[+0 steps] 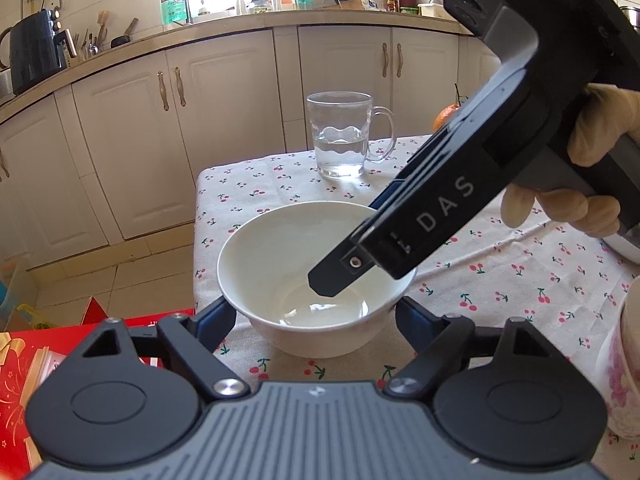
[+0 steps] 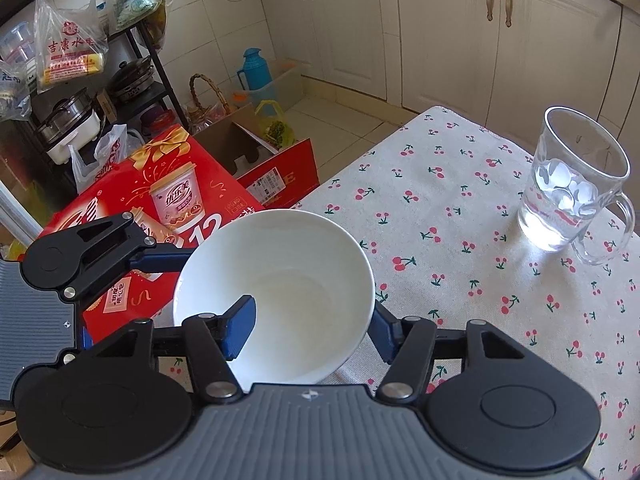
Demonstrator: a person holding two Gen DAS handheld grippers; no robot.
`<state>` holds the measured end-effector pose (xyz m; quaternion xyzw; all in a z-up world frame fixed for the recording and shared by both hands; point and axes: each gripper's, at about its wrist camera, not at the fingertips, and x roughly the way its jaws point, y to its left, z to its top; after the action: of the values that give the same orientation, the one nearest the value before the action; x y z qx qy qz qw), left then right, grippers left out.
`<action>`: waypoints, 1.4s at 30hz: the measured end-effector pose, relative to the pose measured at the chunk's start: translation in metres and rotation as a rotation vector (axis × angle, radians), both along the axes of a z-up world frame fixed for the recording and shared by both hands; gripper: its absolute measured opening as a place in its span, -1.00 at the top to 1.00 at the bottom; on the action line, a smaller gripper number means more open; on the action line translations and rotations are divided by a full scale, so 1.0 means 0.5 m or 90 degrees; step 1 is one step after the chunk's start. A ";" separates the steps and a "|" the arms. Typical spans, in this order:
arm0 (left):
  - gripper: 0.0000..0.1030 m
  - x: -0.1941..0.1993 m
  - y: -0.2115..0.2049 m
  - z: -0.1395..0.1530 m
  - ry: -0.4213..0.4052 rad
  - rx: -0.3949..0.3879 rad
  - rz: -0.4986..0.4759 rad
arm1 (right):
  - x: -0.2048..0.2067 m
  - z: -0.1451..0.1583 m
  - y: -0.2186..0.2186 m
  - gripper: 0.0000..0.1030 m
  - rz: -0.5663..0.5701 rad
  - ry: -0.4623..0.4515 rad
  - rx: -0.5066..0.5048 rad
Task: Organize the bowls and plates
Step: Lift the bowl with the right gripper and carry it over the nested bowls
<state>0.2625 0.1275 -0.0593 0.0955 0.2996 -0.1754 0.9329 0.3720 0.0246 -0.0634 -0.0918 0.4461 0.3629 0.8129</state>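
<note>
A white bowl (image 1: 312, 280) stands on the cherry-print tablecloth (image 1: 500, 272) near the table's left edge. My left gripper (image 1: 312, 320) is open, its fingers on either side of the bowl's base. My right gripper (image 2: 312, 320) straddles the near rim of the same bowl (image 2: 280, 280), one finger inside and one outside; the jaws look wide and do not clamp. In the left wrist view the right gripper's finger (image 1: 340, 276) dips into the bowl from the upper right, held by a gloved hand (image 1: 592, 160).
A glass mug with water (image 1: 340, 140) (image 2: 568, 184) stands farther back on the table. A floral cup (image 1: 620, 368) sits at the right edge. A red gift box (image 2: 160, 200) and an open carton stand on the floor left of the table. Cabinets lie beyond.
</note>
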 end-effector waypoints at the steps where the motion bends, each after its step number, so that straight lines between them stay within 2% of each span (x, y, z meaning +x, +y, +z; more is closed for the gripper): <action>1: -0.68 -0.005 -0.002 0.004 -0.001 0.001 -0.001 | -0.004 0.003 -0.002 -0.28 -0.001 0.000 0.001; 8: -0.68 -0.053 -0.019 0.038 -0.008 0.004 -0.006 | -0.055 0.039 -0.018 -0.28 0.001 -0.015 0.002; 27: -0.68 -0.231 -0.080 0.117 -0.028 0.016 -0.041 | -0.264 0.128 -0.094 -0.28 0.001 -0.049 0.011; 42: -0.68 -0.314 -0.155 0.138 -0.034 0.011 -0.104 | -0.390 0.153 -0.196 -0.28 -0.031 -0.073 0.020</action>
<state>0.1053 0.0502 0.0098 0.1321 0.2670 -0.2455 0.9225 0.1770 -0.0732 0.0132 -0.0887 0.3950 0.3444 0.8471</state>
